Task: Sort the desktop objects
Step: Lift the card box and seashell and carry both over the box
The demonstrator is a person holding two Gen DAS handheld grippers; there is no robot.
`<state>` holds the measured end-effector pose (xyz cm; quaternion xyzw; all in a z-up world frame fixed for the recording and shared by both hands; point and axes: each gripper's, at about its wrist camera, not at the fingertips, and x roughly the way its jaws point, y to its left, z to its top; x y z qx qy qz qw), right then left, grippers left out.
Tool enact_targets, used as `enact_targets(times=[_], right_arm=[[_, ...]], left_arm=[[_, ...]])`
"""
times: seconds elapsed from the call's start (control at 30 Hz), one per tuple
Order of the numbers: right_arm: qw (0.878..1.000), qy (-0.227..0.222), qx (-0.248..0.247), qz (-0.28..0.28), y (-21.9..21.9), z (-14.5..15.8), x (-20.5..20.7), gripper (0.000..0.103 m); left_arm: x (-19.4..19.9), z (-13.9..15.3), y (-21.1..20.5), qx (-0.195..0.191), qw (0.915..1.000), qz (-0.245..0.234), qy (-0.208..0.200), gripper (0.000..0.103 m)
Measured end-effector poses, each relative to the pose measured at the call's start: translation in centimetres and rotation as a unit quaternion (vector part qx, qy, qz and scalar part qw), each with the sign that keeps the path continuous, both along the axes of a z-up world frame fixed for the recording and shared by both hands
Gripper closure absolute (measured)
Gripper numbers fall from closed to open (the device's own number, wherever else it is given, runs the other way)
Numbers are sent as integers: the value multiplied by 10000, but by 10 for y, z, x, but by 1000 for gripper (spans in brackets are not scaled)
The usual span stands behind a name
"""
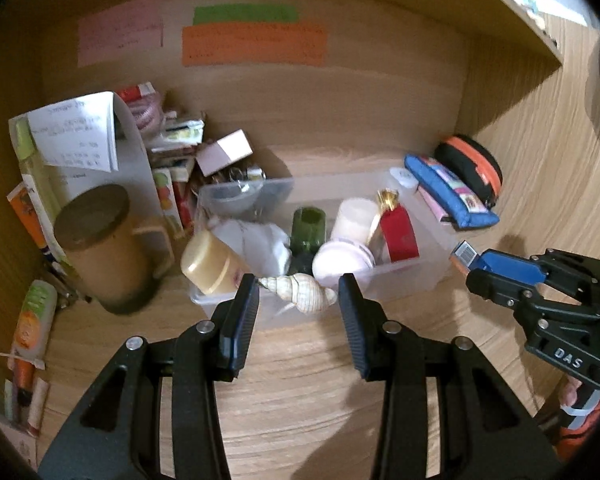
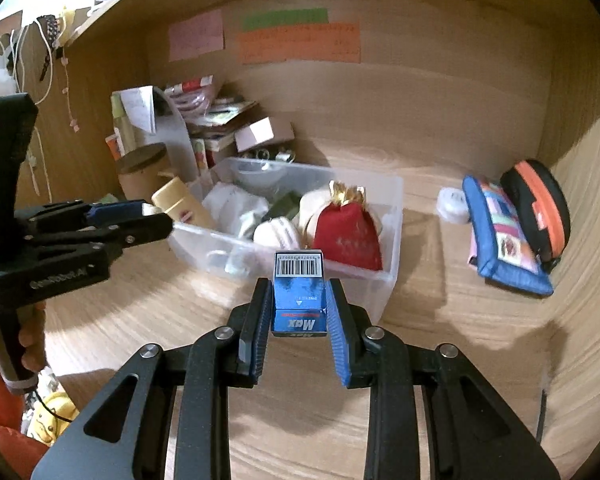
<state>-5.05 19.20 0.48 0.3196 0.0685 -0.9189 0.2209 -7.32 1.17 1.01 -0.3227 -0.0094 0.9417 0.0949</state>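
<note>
Blue cardboard box marked "Max" (image 2: 299, 300), barcode end forward, clamped in my right claw (image 2: 298, 312).
It hangs just before the clear plastic bin (image 2: 392, 276); my left claw (image 1: 298, 312) gapes empty near a cream spiral seashell (image 1: 296, 291).

Warm, dim light is cast from above; soft shadows are thrown onto the desk (image 1: 300, 400). Edges are bent and vignetted; slight blur is seen throughout.

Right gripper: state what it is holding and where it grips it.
The right gripper holds a small blue Max box, clamped by its two side faces, barcode end pointing forward. The left gripper holds nothing.
</note>
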Motion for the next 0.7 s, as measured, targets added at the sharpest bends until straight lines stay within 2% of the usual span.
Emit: enact_targets(times=[0.37, 0.57, 0.7], right_arm=[[9998, 143, -105, -44, 1, 15, -35, 78], [9993, -15, -286, 220, -14, 14, -63, 78], [9990, -105, -181, 397, -35, 8, -81, 78]], left_arm=[[-25, 14, -20, 229, 9995, 175, 158, 62], [-51, 6, -20, 176, 9995, 253, 35, 62], [-71, -3, -16, 159, 9995, 248, -97, 62]])
